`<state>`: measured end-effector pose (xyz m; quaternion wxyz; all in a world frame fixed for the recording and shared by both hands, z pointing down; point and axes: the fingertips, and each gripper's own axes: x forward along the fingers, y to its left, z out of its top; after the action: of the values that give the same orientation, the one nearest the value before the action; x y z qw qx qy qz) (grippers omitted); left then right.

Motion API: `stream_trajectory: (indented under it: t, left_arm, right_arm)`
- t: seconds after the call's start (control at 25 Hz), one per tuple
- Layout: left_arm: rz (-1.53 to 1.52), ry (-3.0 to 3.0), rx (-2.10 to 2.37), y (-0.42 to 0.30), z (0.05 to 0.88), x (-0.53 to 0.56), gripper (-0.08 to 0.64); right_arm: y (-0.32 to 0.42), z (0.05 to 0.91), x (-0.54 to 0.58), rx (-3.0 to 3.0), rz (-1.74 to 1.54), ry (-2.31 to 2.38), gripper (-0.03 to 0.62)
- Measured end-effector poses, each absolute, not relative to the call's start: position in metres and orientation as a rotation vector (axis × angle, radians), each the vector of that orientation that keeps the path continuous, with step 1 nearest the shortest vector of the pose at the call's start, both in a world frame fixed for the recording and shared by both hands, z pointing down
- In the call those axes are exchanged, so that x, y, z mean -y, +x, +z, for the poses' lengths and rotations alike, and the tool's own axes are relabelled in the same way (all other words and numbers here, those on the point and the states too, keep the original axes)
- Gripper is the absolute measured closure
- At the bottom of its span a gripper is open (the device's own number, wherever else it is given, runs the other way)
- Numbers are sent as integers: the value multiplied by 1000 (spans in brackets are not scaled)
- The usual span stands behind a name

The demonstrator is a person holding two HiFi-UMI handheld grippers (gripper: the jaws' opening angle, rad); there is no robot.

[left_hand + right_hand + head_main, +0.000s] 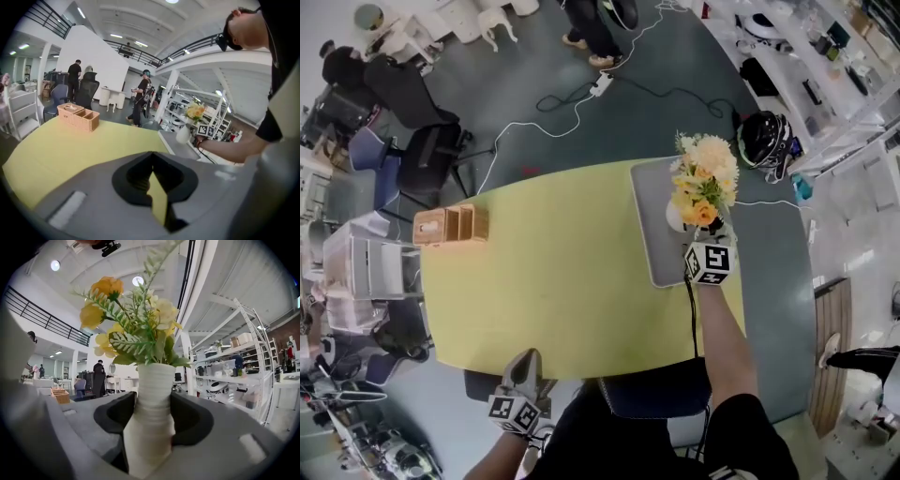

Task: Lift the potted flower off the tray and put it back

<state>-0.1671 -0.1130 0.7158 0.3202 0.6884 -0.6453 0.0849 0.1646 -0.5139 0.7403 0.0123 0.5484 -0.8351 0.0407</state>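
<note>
A yellow surface with rounded corners stands on a grey-green floor in a tall, white, open workroom. There are dark office chairs off its left side, white shelving off its right, a white cable trailing over the floor beyond its far edge, and a person's legs farther off. A woven basket with compartments sits at the far left corner. A grey tray lies along the right edge, running back to the far right corner. Between basket and tray, the broad middle of the surface and its whole near edge lie bare. The potted flower is over the right half of the tray; no view shows whether its base rests there. The right gripper reaches in from the near side, its jaws clamped on the pot, black pads pressing either side of its narrow neck. The pot is white, ribbed in fine rings and wider toward the bottom, topped by yellow and orange blooms with fern-like green leaves. The tray is flat, matte and round-cornered. The left gripper hangs at the near edge toward the left, jaws closed to a point on nothing, aimed across the surface.
</note>
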Motion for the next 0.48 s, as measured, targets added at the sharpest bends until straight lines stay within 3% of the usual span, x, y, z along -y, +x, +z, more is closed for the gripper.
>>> stream_trajectory:
  t: [0.48]
  left_arm:
    - [250, 1763, 1678, -153, 747, 102, 552]
  right_arm:
    - [163, 778, 515, 2613, 72, 1675, 350]
